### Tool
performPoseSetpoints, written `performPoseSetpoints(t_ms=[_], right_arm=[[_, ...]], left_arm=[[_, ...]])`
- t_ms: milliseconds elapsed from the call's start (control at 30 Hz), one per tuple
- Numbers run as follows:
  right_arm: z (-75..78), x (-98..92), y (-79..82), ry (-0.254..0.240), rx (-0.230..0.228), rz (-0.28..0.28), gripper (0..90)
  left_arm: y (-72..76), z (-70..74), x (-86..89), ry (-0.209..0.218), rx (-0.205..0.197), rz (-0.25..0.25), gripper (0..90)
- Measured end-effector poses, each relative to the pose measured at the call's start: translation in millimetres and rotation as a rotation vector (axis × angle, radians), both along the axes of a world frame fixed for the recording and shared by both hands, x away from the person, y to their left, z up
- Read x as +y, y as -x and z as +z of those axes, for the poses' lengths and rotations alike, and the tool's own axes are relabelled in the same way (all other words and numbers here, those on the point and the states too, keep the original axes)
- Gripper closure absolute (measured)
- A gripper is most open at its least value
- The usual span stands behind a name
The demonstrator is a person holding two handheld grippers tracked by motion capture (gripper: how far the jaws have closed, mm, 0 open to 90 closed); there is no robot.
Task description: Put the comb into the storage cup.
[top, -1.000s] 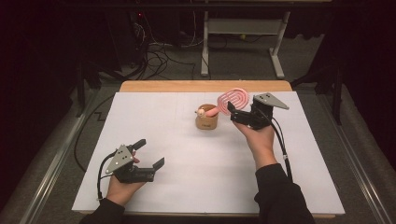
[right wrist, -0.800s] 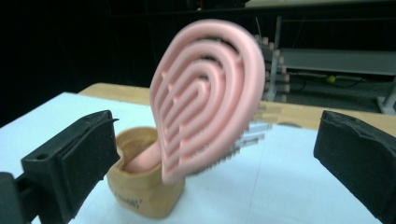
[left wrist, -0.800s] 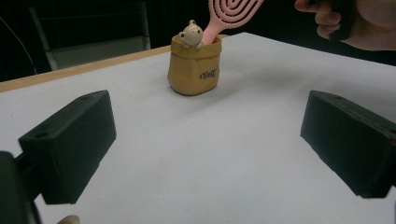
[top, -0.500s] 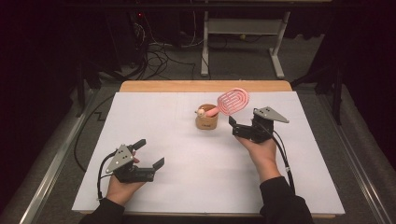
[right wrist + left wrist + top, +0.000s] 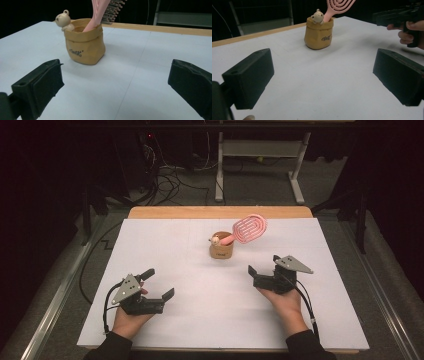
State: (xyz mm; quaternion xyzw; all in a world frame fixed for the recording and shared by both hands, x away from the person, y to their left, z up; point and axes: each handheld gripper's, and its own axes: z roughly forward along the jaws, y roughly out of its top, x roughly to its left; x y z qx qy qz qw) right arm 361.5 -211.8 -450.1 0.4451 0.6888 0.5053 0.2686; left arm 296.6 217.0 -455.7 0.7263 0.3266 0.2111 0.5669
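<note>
A tan pouch-shaped cup with a small bear figure on its rim stands at the middle of the white table. A pink hairbrush stands in the cup, its head leaning up and to the right. My right gripper is open and empty, a short way in front of the cup and to its right. My left gripper is open and empty near the front left. The left gripper view shows the cup far ahead between the jaws. In the right gripper view the cup is closer, left of centre.
The white table cover ends at a wooden strip along the far edge. Beyond it are cables on the floor and a metal desk frame. Bare white surface lies between the two grippers.
My right gripper has drawn back from beside the brush head toward the near edge and lower. The brush stays leaning in the cup. The left gripper has not moved.
</note>
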Motion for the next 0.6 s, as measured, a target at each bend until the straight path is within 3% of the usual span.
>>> performPoseSetpoints(t_ms=[367, 600], right_arm=[[-10.6, -32.3, 49.2, -0.014, -0.047, 0.016, 0.1], [-4.5, -57.7, 79.5, -0.033, -0.108, -0.001, 0.1]], left_arm=[[-0.3, -0.8, 1.2, -0.009, 0.006, 0.007, 3.1], [1.3, -0.1, 1.5, -0.013, 0.005, 0.003, 3.1]])
